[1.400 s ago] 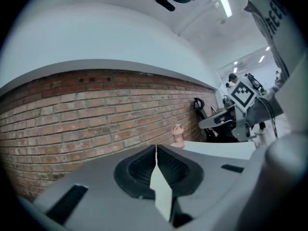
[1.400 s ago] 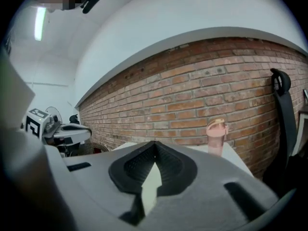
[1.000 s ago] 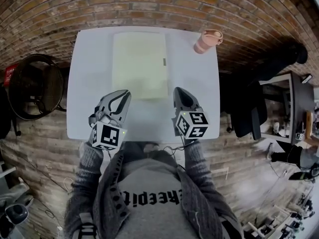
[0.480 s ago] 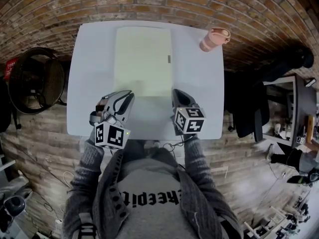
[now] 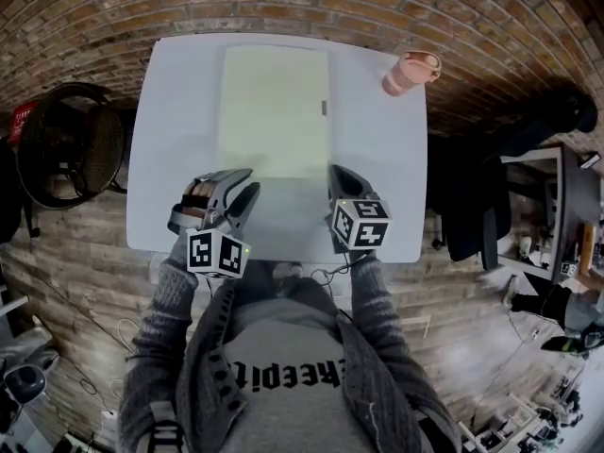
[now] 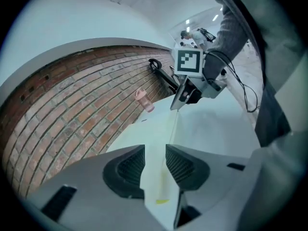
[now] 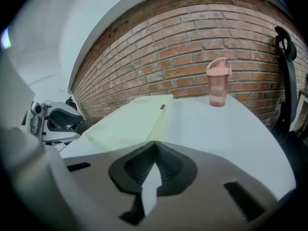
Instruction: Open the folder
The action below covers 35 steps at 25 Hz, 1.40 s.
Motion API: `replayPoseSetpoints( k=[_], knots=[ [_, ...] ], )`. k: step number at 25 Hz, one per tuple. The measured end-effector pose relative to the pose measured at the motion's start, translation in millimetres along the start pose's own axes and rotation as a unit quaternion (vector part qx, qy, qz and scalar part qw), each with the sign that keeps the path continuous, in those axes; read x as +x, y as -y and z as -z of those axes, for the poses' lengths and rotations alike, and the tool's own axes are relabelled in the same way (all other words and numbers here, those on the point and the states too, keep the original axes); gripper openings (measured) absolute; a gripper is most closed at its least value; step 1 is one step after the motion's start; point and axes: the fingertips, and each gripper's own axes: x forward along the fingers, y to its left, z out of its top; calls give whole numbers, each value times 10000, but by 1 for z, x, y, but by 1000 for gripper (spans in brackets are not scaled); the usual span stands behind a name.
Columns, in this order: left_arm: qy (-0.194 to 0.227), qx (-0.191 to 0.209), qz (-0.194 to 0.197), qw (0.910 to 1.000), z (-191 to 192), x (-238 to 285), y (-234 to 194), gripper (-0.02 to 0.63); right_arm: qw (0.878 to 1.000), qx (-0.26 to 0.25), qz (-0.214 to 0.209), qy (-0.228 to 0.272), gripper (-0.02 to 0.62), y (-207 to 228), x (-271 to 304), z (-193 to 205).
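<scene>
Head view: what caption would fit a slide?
Closed pale-yellow folder on white table, pink bottle beside; left gripper just opening, gripping nothing; right gripper shut.

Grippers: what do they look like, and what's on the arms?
Both the left gripper and right gripper have light grey shells, black ribbed pads and a white cube with black square markers. Dark cables trail from the right one. The sleeves are grey knit. The left's jaws have just been opening, nothing between them.
</scene>
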Motion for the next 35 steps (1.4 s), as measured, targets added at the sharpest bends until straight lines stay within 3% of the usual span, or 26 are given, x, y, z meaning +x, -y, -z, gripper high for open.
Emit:
replayPoseSetpoints(
  k=[11,17,24,35],
  knots=[
    [-700,716,-104,9949,22,21,10,118,10000,-54,-5,-44,5,-1,0,0],
    [-693,818,-194,9940,16,29,5,118,9999,-76,8,-72,5,-1,1,0],
    [-600,921,-20,9939,8,43,12,118,9999,-115,41,-118,5,-1,1,1],
    [-655,302,275,9970,4,49,17,75,9996,-193,123,-151,5,-1,0,1]
  ],
)
